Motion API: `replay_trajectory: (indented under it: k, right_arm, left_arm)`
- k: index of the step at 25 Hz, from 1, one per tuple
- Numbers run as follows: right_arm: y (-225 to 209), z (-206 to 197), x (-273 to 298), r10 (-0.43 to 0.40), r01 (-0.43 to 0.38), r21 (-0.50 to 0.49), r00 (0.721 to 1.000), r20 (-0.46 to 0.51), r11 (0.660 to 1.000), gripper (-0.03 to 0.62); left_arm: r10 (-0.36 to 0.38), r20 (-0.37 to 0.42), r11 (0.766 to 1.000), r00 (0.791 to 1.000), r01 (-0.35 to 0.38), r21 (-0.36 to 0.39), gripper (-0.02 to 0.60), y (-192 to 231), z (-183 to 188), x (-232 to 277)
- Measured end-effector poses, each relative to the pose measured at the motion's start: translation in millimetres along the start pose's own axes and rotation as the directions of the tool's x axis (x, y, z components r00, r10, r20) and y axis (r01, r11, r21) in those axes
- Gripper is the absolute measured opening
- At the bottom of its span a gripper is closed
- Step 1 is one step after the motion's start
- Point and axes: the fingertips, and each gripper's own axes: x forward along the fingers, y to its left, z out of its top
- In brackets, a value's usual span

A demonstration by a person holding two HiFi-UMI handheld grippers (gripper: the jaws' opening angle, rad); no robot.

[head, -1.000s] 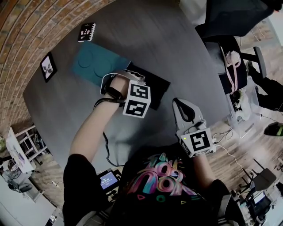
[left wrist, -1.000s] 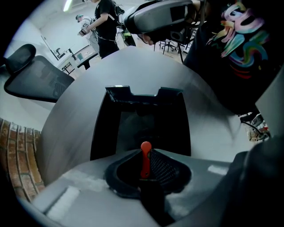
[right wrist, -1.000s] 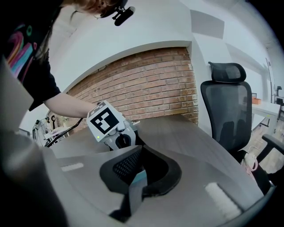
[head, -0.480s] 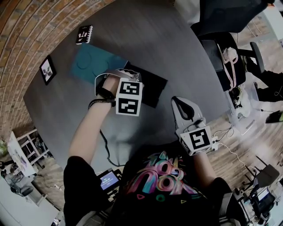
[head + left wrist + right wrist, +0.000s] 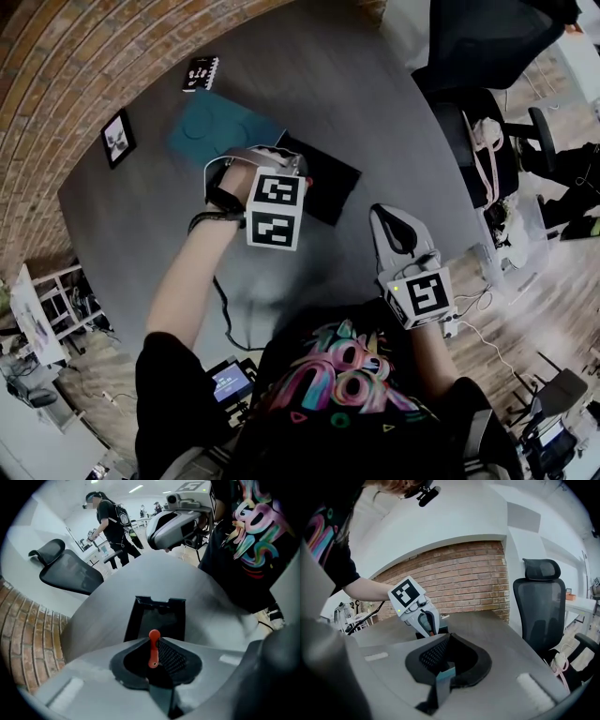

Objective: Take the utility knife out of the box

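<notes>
My left gripper (image 5: 157, 637) points steeply down, shut on the thin red utility knife (image 5: 153, 648), which stands upright between the pads. Straight below it the open black box (image 5: 157, 616) lies on the grey table. In the head view the left gripper (image 5: 272, 161) hovers over the box (image 5: 323, 187), its tips hidden by the hand and marker cube. The right gripper view shows the left gripper (image 5: 423, 623) with the knife's orange tip (image 5: 431, 632) poking from its jaws. My right gripper (image 5: 382, 212) hangs nearer the table's front edge, jaws together and holding nothing.
A teal sheet (image 5: 216, 127) lies beside the box. A small spiral notebook (image 5: 199, 72) and a framed picture (image 5: 118, 138) sit near the brick wall side. A black office chair (image 5: 543, 602) stands at the table's right. A person (image 5: 110, 522) stands in the background.
My left gripper has risen above the box with the knife still in its jaws. The right gripper has lifted slightly, jaws unchanged.
</notes>
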Motion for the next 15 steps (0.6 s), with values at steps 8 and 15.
replay_trajectory:
  k: [8, 15]
  right_arm:
    - [15.0, 25.7, -11.9, 0.022, -0.018, -0.069, 0.998, 0.052, 0.997, -0.002]
    - [39.9, 49.0, -21.1, 0.052, -0.037, -0.129, 0.992, 0.117, 0.991, -0.002]
  left_arm:
    - [0.163, -0.024, 0.986, 0.986, -0.164, -0.037, 0.054, -9.7, 0.7, -48.3]
    - [0.321, -0.032, 0.942, 0.946, -0.323, -0.091, 0.054, -34.2, 5.5, -89.3]
